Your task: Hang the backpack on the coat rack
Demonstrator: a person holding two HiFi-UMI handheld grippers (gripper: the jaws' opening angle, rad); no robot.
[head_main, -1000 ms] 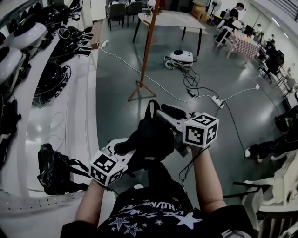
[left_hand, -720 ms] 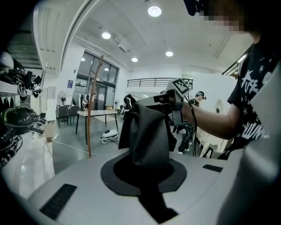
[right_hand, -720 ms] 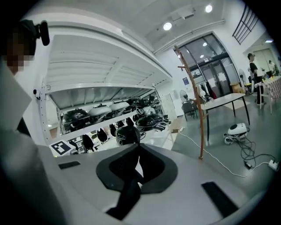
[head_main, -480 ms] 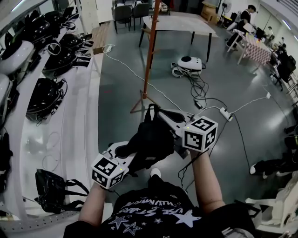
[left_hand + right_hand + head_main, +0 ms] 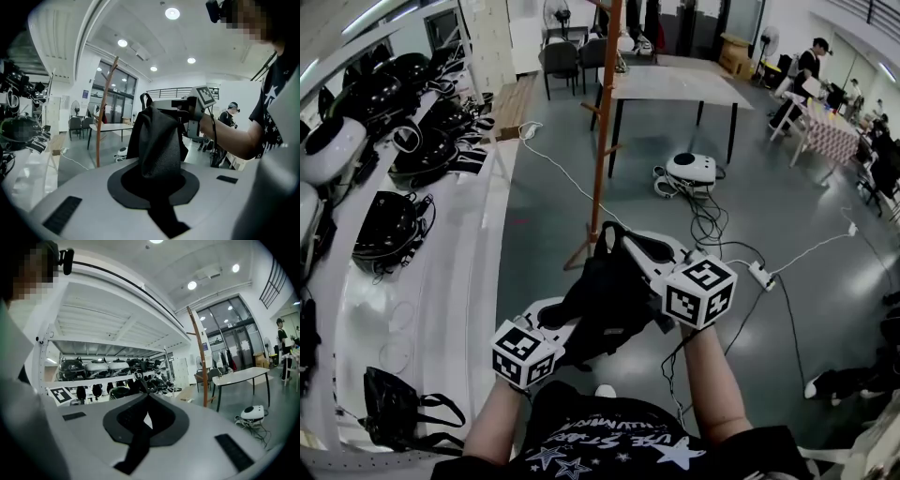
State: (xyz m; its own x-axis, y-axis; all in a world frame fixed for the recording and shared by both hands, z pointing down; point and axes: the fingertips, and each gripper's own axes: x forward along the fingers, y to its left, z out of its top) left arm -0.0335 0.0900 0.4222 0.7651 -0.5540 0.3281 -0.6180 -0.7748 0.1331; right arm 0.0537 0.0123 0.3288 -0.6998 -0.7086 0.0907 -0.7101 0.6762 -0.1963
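A black backpack (image 5: 600, 300) hangs between my two grippers over the grey floor. My left gripper (image 5: 558, 317) is shut on its lower fabric, which bulges out of the jaws in the left gripper view (image 5: 157, 140). My right gripper (image 5: 625, 244) is shut at the bag's top, beside the upright handle loop (image 5: 603, 236). In the right gripper view its jaws (image 5: 147, 397) are pressed together and the bag itself is hidden. The coat rack (image 5: 602, 122), an orange wooden pole on splayed feet, stands just ahead. It also shows as a slim pole (image 5: 104, 112) in the left gripper view and a pole (image 5: 199, 357) in the right.
White shelves (image 5: 441, 281) with black and white helmets (image 5: 384, 220) run along the left; a black bag (image 5: 394, 412) lies near their front end. A table (image 5: 675, 84) and chairs stand behind the rack. A white round device (image 5: 692, 169), cables and a power strip (image 5: 761, 274) lie on the floor. People stand at the far right.
Both grippers have carried the backpack forward across the floor toward the coat rack. The rack's foot is now just beyond the bag. The grip looks the same.
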